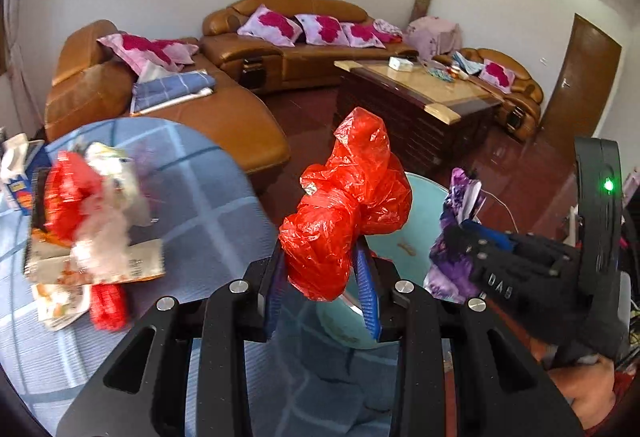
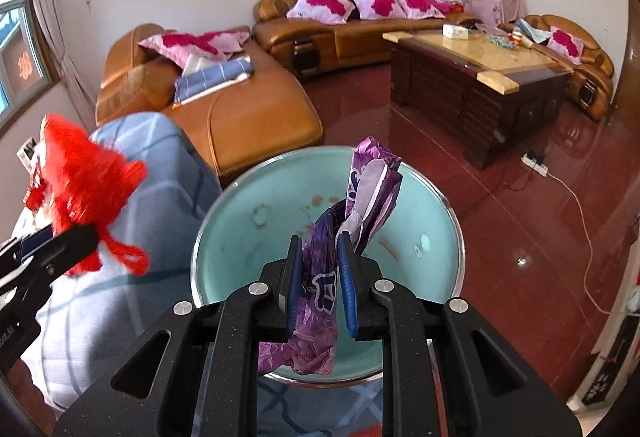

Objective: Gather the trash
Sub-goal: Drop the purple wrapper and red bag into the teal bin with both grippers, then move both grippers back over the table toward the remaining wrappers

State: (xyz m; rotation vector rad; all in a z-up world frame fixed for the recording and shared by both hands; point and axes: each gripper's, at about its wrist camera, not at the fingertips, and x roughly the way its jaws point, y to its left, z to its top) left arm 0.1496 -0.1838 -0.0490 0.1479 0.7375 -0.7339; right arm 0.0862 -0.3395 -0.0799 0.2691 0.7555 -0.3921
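Note:
My left gripper [image 1: 320, 279] is shut on a crumpled red plastic bag [image 1: 348, 205] and holds it up over the edge of a round teal basin [image 1: 424, 197]. My right gripper [image 2: 318, 277] is shut on a purple printed wrapper [image 2: 360, 197] and holds it above the teal basin [image 2: 256, 205], which has a few scraps inside. The red bag also shows at the left of the right wrist view [image 2: 80, 181]. The right gripper with the wrapper shows in the left wrist view [image 1: 460, 233].
A pile of wrappers, tissue and red plastic [image 1: 84, 229] lies on the blue checked tablecloth [image 1: 208, 197]. Behind are orange leather sofas [image 2: 240, 109], a dark coffee table [image 2: 472, 77], a red floor with a power strip and cable [image 2: 536, 161].

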